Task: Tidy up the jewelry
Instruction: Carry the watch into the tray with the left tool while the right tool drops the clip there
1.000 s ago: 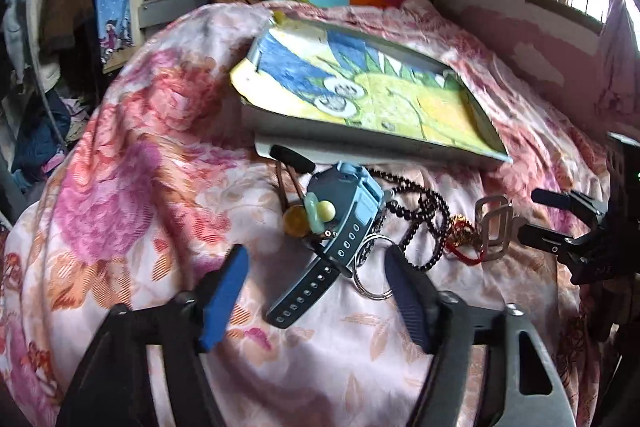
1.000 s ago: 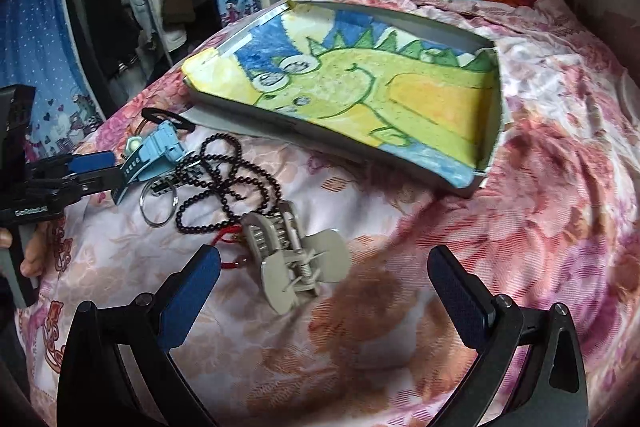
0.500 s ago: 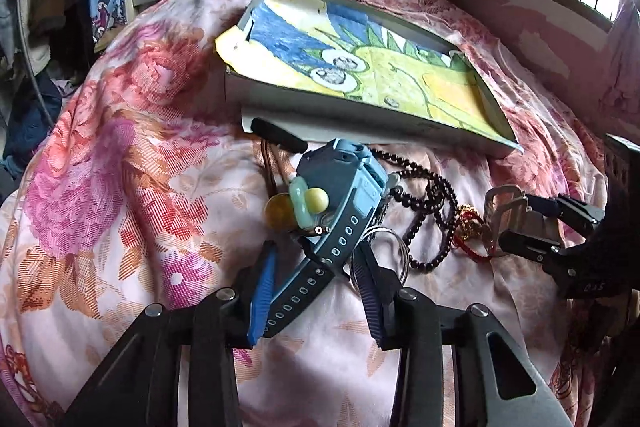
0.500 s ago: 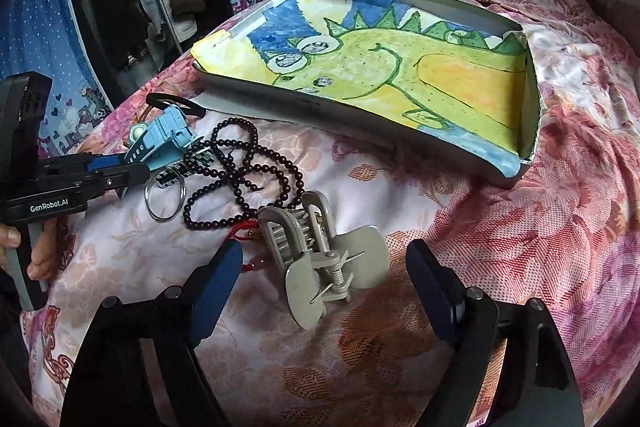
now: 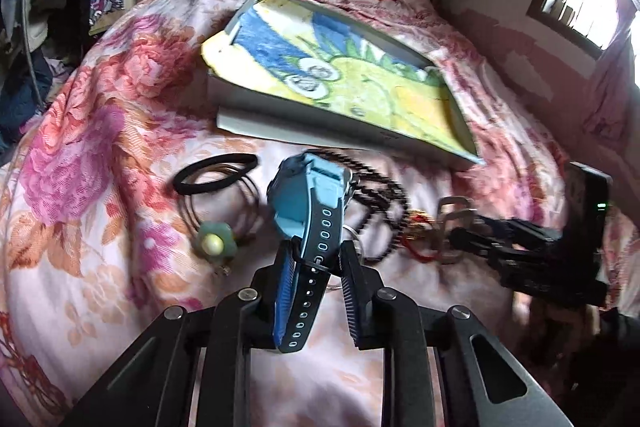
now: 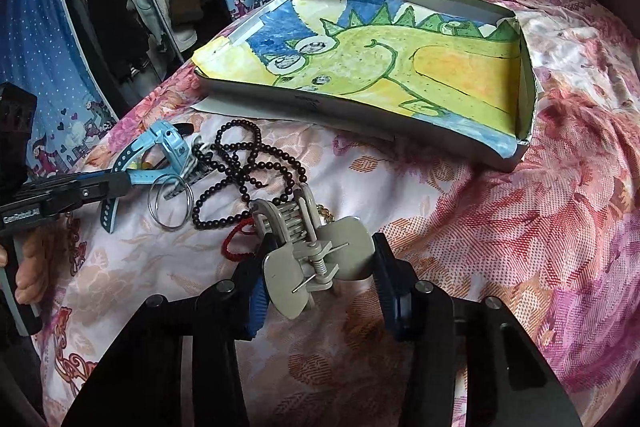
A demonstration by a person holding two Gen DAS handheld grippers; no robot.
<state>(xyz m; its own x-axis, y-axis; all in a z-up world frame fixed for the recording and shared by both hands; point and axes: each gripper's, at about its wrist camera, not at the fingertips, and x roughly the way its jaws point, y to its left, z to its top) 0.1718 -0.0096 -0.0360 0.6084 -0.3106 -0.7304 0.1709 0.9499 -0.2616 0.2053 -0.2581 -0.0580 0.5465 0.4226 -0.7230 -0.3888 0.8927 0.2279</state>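
- Blue rubber is what the left gripper (image 5: 316,267) has just been closing on: the watch (image 5: 310,203) strap runs between its fingers, and the watch head looks lifted off the bedspread (image 5: 100,147). The left pad presses the strap; the right pad seems to touch it, though blur hides the contact. A one-sided pinch on a floppy strap could let the heavy head swing or slide out.
- A key ring (image 6: 170,203) and the black beads (image 6: 248,171) lie just ahead and right of that gripper, close under the watch. If a bead loop is caught on the watch, lifting would drag the beads along.
- Grey plastic sits between the right gripper's (image 6: 320,269) fingers: the hair claw (image 6: 316,251), its two paddles facing the pads, which have just been closing. The pads appear to press both paddles. Squeezing there would spring the claw's teeth open, and they could bite a red cord (image 6: 236,247) or the beads right in front.
- The tray (image 6: 256,93) with the dinosaur drawing lies beyond both tools and holds no jewelry yet. Its near wall stands raised, so a low carry could knock either item loose.
- Hair ties (image 5: 216,173) lie left of the left gripper, untouched.
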